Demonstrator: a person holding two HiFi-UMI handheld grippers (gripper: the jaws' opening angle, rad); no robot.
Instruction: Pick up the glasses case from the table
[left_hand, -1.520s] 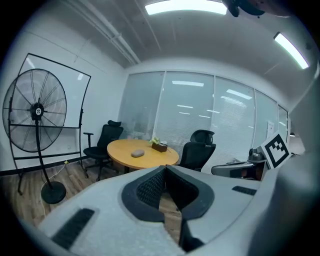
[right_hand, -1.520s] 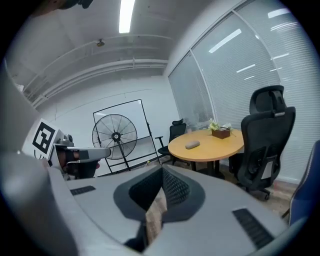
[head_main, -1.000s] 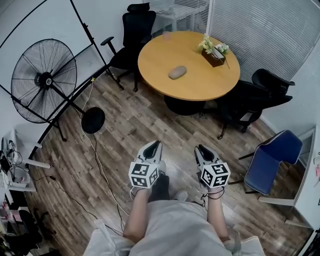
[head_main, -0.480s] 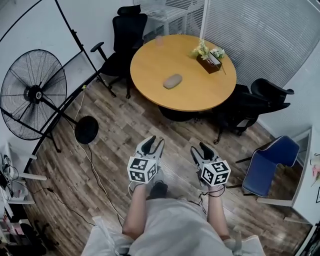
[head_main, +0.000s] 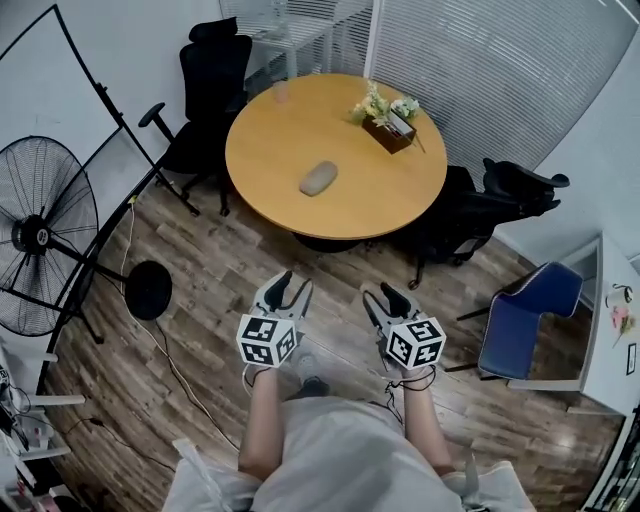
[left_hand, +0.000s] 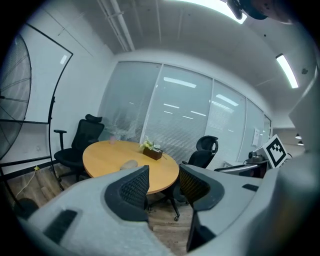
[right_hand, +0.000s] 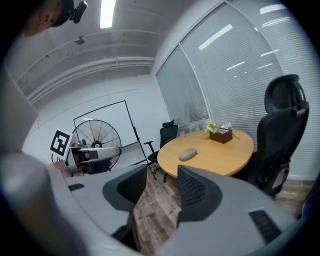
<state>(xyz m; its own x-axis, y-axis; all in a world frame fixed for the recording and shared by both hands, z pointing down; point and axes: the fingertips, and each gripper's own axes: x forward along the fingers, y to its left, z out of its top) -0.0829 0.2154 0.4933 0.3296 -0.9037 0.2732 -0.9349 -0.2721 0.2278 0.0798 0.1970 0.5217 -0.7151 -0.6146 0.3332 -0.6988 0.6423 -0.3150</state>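
Observation:
A grey oval glasses case (head_main: 318, 178) lies near the middle of the round wooden table (head_main: 270, 150), also seen as the glasses case (left_hand: 129, 164) in the left gripper view and the glasses case (right_hand: 188, 154) in the right gripper view. My left gripper (head_main: 286, 291) and right gripper (head_main: 380, 299) are held side by side over the floor, well short of the table. Both pairs of jaws are opening, with nothing between them. In their own views the left gripper (left_hand: 164, 182) and right gripper (right_hand: 163, 188) show bare gaps.
A box of flowers (head_main: 388, 120) and a small cup (head_main: 279, 92) stand on the table. Black office chairs (head_main: 205, 85) ring it, one chair (head_main: 490, 205) at the right. A standing fan (head_main: 45, 245) and floor cable are at the left, a blue chair (head_main: 525, 315) at the right.
Both grippers have advanced toward the table, which now sits closer and further left in the head view. Both pairs of jaws have spread apart from nearly closed.

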